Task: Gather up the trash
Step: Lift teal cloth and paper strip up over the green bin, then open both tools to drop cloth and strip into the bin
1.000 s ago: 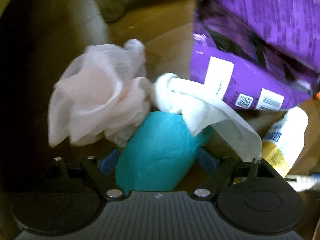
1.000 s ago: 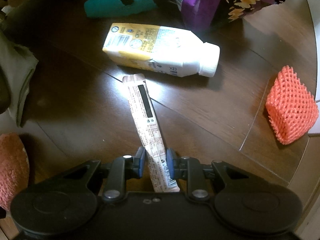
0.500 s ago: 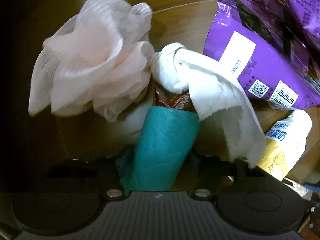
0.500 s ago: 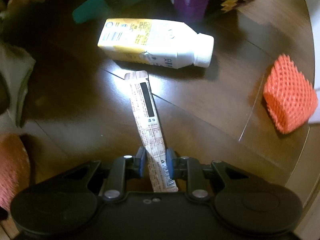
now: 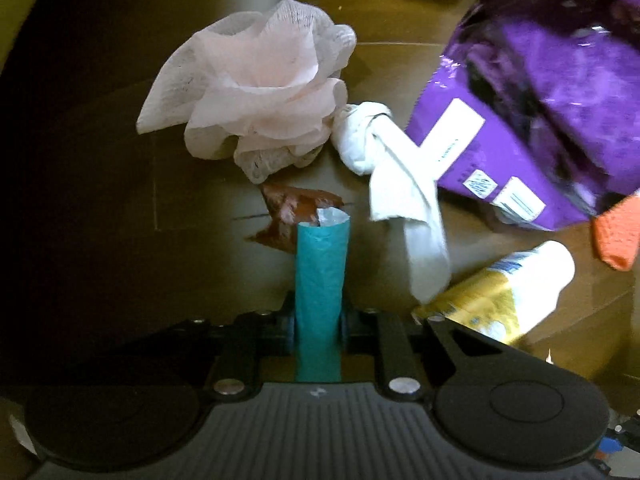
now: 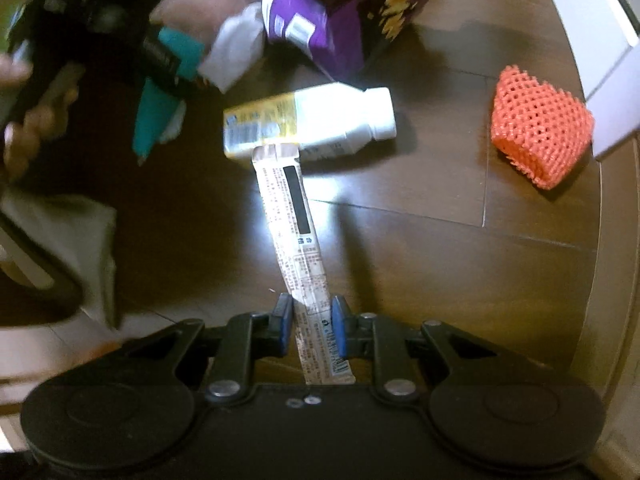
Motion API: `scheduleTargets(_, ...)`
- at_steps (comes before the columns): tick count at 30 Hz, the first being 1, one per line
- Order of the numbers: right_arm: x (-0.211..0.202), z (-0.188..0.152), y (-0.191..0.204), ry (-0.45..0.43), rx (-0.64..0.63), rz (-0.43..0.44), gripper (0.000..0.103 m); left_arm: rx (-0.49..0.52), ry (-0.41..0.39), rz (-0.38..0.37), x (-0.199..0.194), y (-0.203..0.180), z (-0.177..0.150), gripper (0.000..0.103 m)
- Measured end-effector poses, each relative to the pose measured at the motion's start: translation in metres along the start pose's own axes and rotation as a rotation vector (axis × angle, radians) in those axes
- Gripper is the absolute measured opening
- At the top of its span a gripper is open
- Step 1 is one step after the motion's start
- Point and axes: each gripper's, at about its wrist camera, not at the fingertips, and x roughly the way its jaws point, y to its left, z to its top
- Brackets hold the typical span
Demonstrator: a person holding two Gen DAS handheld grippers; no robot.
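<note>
Left tool [image 5: 318,326], jaws just closed, pinches teal wrapper [image 5: 320,280]; right tool [image 6: 310,326] pinches printed sachet [image 6: 294,232] (above the tabletop [image 6: 440,264]).

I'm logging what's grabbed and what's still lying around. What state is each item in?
left gripper: just closed on the teal wrapper
right gripper: shut on the printed sachet
bottle: on its side, capped
purple bag: crumpled
white tissue: twisted
orange net: loose on table

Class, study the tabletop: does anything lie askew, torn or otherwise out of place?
Yes. A milk bottle lies tipped on its side beside a crumpled purple snack bag, and a torn brown wrapper lies under the pink mesh.
</note>
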Motion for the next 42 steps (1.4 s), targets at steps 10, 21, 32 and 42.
scheduleTargets(10,-0.068,0.018,0.018,-0.172,0.024,0.008,0.02,-0.045,-0.113,-0.086,-0.073,-0.008,-0.015,0.016)
scheduleTargets(21,-0.167,0.103,0.023,-0.484,0.024,-0.005,0.02,-0.043,-0.363,-0.166,-0.19,-0.022,0.038,0.016)
scheduleTargets(32,-0.291,0.204,0.033,-0.919,-0.031,0.019,0.02,-0.052,-0.643,-0.301,-0.333,-0.01,0.12,0.016)
scheduleTargets(42,-0.345,0.305,0.042,-1.092,-0.105,-0.004,0.02,-0.011,-0.864,-0.341,-0.428,-0.02,0.195,0.016)
